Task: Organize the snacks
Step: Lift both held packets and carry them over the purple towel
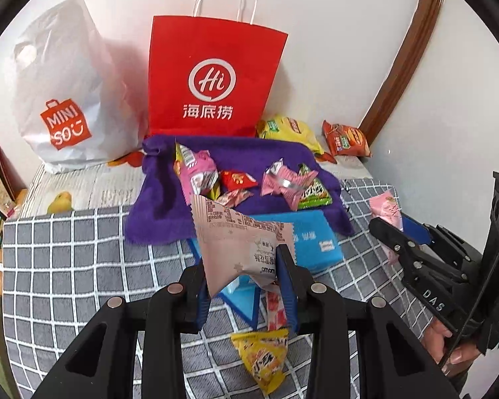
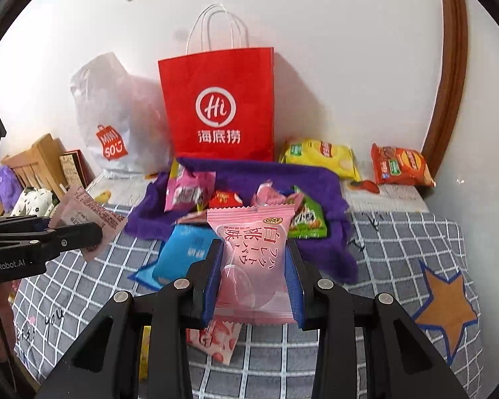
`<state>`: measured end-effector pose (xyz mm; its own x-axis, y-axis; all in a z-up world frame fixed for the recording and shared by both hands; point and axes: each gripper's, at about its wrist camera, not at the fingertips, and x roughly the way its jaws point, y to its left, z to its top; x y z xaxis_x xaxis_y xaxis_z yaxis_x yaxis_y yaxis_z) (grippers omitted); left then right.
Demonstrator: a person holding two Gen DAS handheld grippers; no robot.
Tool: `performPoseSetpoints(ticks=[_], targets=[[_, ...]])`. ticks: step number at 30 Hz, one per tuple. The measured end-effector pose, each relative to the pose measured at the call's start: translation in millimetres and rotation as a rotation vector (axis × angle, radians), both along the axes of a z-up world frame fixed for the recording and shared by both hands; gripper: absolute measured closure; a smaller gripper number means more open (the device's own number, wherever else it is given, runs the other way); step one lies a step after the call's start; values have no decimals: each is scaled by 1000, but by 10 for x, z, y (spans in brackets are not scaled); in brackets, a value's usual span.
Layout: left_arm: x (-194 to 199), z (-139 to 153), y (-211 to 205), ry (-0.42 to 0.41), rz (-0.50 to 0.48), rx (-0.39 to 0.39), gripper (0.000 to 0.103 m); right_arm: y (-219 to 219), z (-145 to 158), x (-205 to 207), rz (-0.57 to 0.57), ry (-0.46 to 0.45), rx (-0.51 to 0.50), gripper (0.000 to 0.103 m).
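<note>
Above the checked grey bedspread (image 2: 399, 232) | left gripper (image 1: 246, 286) clamps a pale pink printed snack packet (image 1: 236, 239) | right gripper (image 2: 254, 282) clamps a pink peach-candy pouch (image 2: 254, 249) | purple fleece cloth (image 2: 316, 173) near the wall edge already holds several snacks; blue pack (image 2: 183, 249), yellow triangular packet (image 1: 262, 355) remain loose.

Both wrist cams sit low over the checked bedcover (image 1: 66, 266), looking forward along their own fingers toward the wall. Left view: red paper bag (image 1: 216, 76) at 12 o'clock, fairly near; right gripper (image 1: 387, 236) enters at 3 o'clock. Right view: same red paper bag (image 2: 218, 106) at 12 o'clock, slightly farther; left gripper (image 2: 93, 229) enters at 9 o'clock. Shared: purple towel (image 1: 156, 206) (image 2: 316, 173), white Miniso bag (image 1: 66, 99) (image 2: 116, 116), blue packet (image 1: 312, 236) (image 2: 183, 252).
</note>
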<state>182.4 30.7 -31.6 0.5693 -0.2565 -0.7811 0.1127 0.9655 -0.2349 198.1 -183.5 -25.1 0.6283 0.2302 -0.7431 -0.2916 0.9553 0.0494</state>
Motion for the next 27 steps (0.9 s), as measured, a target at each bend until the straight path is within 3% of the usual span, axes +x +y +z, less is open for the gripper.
performPoseSetpoints(ticks=[27], targets=[[660,180,-48,-23,-7,-35,70,223,203,787,19,-24,-3,67]])
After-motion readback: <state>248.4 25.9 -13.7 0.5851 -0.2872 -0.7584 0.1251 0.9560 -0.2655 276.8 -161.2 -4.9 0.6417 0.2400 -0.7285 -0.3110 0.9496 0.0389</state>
